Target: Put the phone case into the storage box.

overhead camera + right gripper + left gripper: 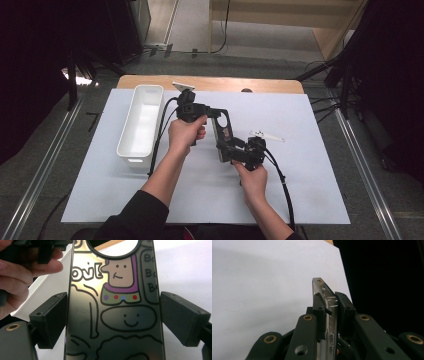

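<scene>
Overhead, the left claw (pixel 216 114) and right claw (pixel 231 148) meet at a phone case (pixel 223 134) mid-counter (pixel 310 165), a white bin (pixel 141 125) at nine o'clock. Left gripper view: jaws clamp the case's edge (pixel 329 305). Right gripper view: jaws stand parted beside the cartoon-printed case (pixel 115 310).

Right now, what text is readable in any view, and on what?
"ov!" in outlined cartoon letters, cut off at the left, on the phone case between the right tongs.
"Bo", "B", "B" stacked down the case's right edge, each cut off.
Nothing readable on the white bin.
</scene>
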`<state>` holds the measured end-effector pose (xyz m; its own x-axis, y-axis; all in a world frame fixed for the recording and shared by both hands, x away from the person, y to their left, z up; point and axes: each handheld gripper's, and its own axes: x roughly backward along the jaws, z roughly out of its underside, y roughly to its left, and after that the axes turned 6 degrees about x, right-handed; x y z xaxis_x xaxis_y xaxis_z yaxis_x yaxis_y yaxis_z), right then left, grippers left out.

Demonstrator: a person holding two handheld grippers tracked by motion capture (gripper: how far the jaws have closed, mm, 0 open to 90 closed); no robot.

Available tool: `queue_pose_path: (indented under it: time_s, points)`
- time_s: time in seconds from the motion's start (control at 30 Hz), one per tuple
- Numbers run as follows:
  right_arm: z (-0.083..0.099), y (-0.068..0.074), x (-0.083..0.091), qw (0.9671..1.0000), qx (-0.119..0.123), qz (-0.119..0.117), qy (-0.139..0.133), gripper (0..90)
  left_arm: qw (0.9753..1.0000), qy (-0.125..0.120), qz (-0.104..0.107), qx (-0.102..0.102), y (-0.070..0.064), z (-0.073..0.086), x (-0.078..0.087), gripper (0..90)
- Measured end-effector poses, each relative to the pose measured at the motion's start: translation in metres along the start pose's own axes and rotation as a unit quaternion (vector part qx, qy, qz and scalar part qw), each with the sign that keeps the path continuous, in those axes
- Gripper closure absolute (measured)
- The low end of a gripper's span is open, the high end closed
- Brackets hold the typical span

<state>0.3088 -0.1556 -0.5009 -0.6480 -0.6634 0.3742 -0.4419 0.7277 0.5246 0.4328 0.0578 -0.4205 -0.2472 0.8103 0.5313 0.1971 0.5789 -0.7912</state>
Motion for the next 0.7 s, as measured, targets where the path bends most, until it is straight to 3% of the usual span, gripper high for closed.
queue_pose_path:
  time_s: [0.7]
  points:
    - [-0.0017, -0.0004, -0.0021, 0.9999, -0.008, -0.006, 0.010, 10.4, 1.0000, 0.003, 0.005, -0.005, -0.0030, 0.0003, 0.0001, 79.8]
